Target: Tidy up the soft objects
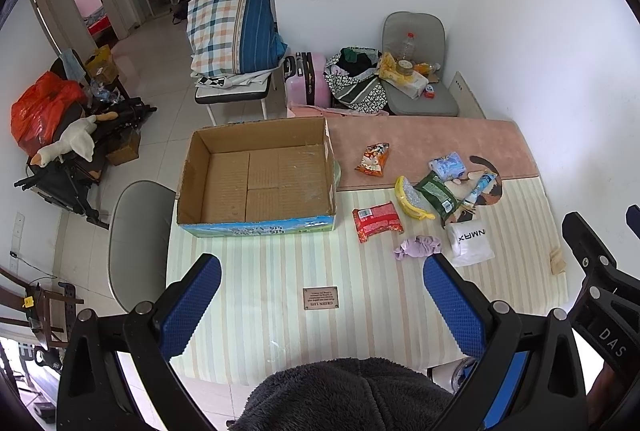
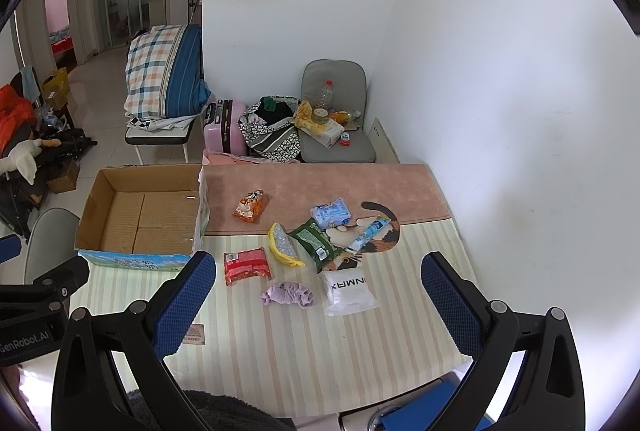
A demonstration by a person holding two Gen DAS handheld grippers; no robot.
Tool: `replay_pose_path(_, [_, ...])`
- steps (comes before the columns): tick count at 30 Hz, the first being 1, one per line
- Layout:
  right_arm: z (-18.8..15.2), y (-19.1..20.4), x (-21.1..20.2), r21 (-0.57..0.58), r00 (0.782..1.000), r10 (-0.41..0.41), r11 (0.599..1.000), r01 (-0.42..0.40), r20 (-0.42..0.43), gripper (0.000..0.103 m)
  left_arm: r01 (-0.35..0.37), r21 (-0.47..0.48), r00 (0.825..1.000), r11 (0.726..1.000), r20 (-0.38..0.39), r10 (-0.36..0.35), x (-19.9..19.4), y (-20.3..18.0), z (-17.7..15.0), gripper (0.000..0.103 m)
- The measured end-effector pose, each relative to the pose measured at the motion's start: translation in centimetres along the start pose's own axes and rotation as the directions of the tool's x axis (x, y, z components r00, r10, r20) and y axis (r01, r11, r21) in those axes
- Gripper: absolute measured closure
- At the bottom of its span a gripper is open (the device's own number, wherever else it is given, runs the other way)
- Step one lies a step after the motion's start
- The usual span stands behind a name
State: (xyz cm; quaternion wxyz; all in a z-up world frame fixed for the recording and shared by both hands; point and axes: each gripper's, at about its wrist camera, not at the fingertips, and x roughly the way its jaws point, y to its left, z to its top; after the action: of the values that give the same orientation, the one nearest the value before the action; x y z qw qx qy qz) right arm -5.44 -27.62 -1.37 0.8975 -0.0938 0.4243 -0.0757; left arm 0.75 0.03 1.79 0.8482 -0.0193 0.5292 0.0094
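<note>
An open cardboard box stands at the table's left. To its right lie soft items: an orange snack bag, a red packet, a yellow pouch, a green bag, a blue tissue pack, a purple cloth and a white bag. My left gripper is open and empty above the striped tablecloth. My right gripper is open and empty, near the purple cloth.
A grey chair stands left of the table. Behind the table are a pink suitcase, a bag of clothes and a loaded chair. A white wall borders the table's right side.
</note>
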Motion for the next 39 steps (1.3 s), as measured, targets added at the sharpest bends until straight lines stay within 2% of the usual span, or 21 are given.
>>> replay_pose_path(3, [0.1, 0.4, 0.9, 0.003, 1.0, 0.004, 1.0, -0.004, -0.005, 0.0, 0.004, -0.002, 1.0, 1.0, -0.008, -0.004, 0.6, 0.1, 0.3, 0.0])
replay_pose_path(7, [0.5, -0.3, 3.1, 0.023, 0.998, 0.001, 1.0, 0.0, -0.063, 0.0, -0.001, 0.01, 1.0, 1.0, -0.005, 0.001, 2.1, -0.3, 1.5, 0.0])
replay_pose_path(12, [1.4, -2.7, 8.2, 0.102, 0.993, 0.032, 0.995, -0.02, -0.118, 0.0, -0.011, 0.072, 0.999, 0.997, -0.031, 0.013, 7.2, -2.2, 4.2, 0.0])
replay_pose_path(15, [1.5, -3.8, 13.7, 0.139, 0.98, 0.048, 0.99, -0.022, -0.193, 0.0, 0.018, 0.091, 0.994, 0.996, -0.109, -0.008, 12.0, -3.6, 5.9, 0.0])
replay_pose_path(16, [1.7, -3.9, 15.8, 0.18, 0.975, 0.081, 0.983, -0.043, -0.208, 0.0, 0.034, 0.085, 0.989, 0.996, -0.146, -0.022, 13.8, -4.0, 6.4, 0.0])
replay_pose_path(18, [1.7, -4.3, 20.2, 0.222, 0.961, 0.122, 0.973, -0.066, -0.25, 0.0, 0.092, 0.061, 0.97, 0.994, -0.231, -0.076, 18.0, -5.0, 7.6, 0.0])
replay_pose_path(19, [2.8, -4.7, 22.4, 0.254, 0.968, 0.156, 0.962, -0.103, -0.198, 0.0, 0.098, 0.051, 0.961, 0.994, -0.264, -0.081, 19.9, -5.7, 8.1, 0.0])
replay_pose_path(22, [3.1, -6.1, 30.0, 0.293, 0.951, 0.167, 0.952, -0.087, -0.259, 0.0, 0.13, 0.017, 0.927, 0.991, -0.357, -0.115, 25.9, -8.0, 9.5, 0.001])
replay_pose_path(23, [3.0, -7.2, 33.4, 0.324, 0.94, 0.183, 0.942, -0.085, -0.287, 0.0, 0.131, 0.003, 0.909, 0.991, -0.399, -0.119, 28.5, -9.3, 10.0, 0.004])
replay_pose_path(25, [1.8, -8.9, 37.4, 0.339, 0.908, 0.18, 0.94, -0.045, -0.378, 0.0, 0.154, -0.029, 0.872, 0.988, -0.465, -0.15, 32.3, -11.2, 10.8, 0.011])
replay_pose_path(26, [1.4, -9.9, 40.3, 0.37, 0.896, 0.2, 0.928, -0.044, -0.396, 0.0, 0.157, -0.039, 0.861, 0.987, -0.484, -0.156, 33.4, -12.0, 10.9, 0.013])
replay_pose_path(29, [-0.4, -12.4, 47.6, 0.423, 0.848, 0.218, 0.906, 0.008, -0.483, 0.0, 0.202, -0.093, 0.799, 0.975, -0.56, -0.219, 38.3, -15.5, 12.0, 0.013])
replay_pose_path(30, [-1.0, -13.2, 50.3, 0.447, 0.83, 0.234, 0.894, 0.02, -0.506, 0.0, 0.21, -0.1, 0.785, 0.972, -0.576, -0.229, 39.2, -16.4, 12.1, 0.013])
replay_pose_path(32, [-2.6, -13.9, 53.4, 0.455, 0.788, 0.252, 0.889, 0.04, -0.562, 0.0, 0.238, -0.121, 0.739, 0.964, -0.621, -0.261, 42.1, -18.9, 12.3, 0.013])
replay_pose_path(33, [-2.8, -14.4, 55.6, 0.486, 0.771, 0.295, 0.874, 0.022, -0.565, 0.0, 0.231, -0.133, 0.721, 0.964, -0.642, -0.261, 43.2, -19.7, 12.3, 0.013])
replay_pose_path(34, [-3.6, -14.7, 55.8, 0.493, 0.754, 0.302, 0.87, 0.034, -0.584, 0.0, 0.234, -0.166, 0.697, 0.958, -0.659, -0.284, 44.7, -20.7, 12.2, 0.013])
replay_pose_path(37, [-3.7, -15.5, 59.2, 0.55, 0.714, 0.381, 0.835, 0.006, -0.587, 0.0, 0.216, -0.236, 0.633, 0.947, -0.705, -0.32, 48.3, -22.8, 11.3, 0.013])
replay_pose_path(39, [-3.4, -15.8, 60.7, 0.56, 0.704, 0.395, 0.828, 0.004, -0.59, 0.0, 0.19, -0.298, 0.577, 0.935, -0.737, -0.352, 50.9, -24.1, 10.2, 0.013])
